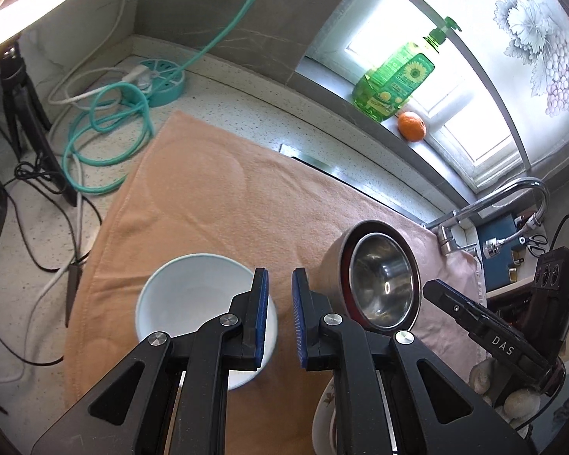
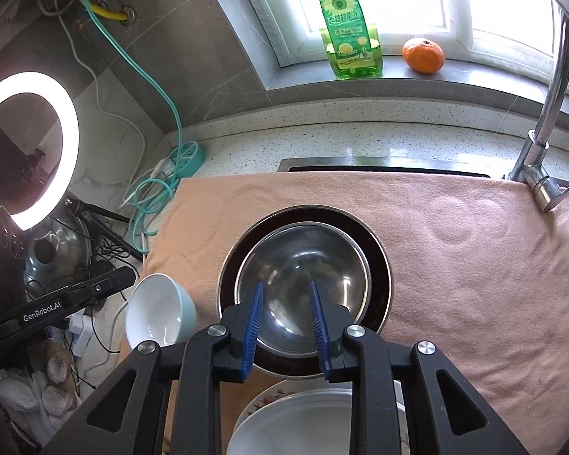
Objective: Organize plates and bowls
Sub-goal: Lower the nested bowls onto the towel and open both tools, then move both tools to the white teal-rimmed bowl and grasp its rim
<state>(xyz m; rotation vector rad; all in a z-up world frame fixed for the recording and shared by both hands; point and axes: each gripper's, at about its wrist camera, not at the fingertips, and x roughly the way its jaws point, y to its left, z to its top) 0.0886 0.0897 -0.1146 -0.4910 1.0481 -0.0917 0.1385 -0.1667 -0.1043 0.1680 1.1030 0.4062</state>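
Note:
A pale blue bowl with a white inside sits on the peach towel; it also shows in the right wrist view. My left gripper is open and empty, its left finger over the bowl's right rim. A steel bowl is nested inside a larger dark-rimmed steel bowl; the pair also shows in the left wrist view. My right gripper is open and empty above the steel bowl's near rim. White plates are stacked below it, the lowest with a floral rim.
A faucet rises at the towel's right. A green soap bottle and an orange stand on the window sill. A teal power strip with coiled cables, a tripod and a ring light crowd the left.

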